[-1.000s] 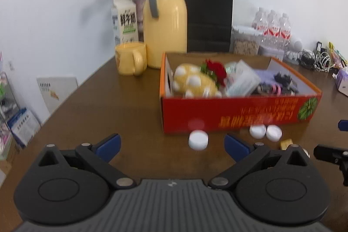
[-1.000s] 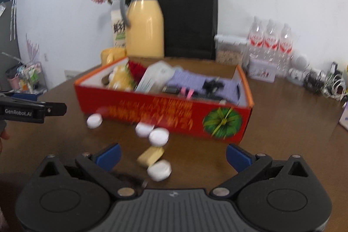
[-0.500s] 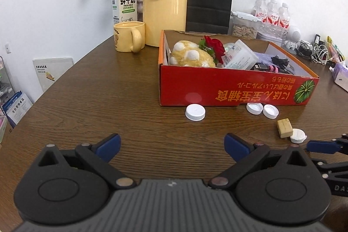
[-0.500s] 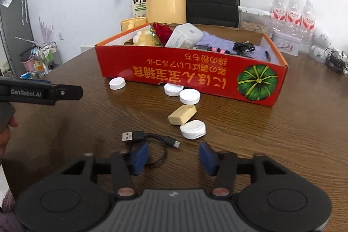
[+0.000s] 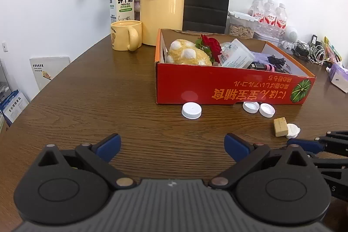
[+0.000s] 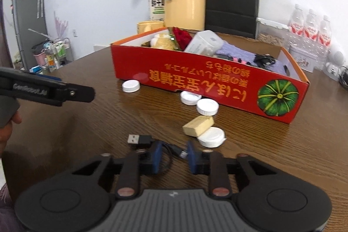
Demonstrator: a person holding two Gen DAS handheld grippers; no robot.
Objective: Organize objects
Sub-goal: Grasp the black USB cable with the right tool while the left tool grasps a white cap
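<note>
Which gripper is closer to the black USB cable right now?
Right. The right gripper is closing around the USB cable; the left gripper hovers open off to the side, away from it.

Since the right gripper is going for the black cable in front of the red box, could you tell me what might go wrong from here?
1. The right gripper is closing on the thin cable, whose plug lies outside the pads; it may slip free or dangle.
2. A white cap and a tan block lie just beyond; the cable could drag them.
3. The red box is already crowded, so the cable could snag inside.
</note>
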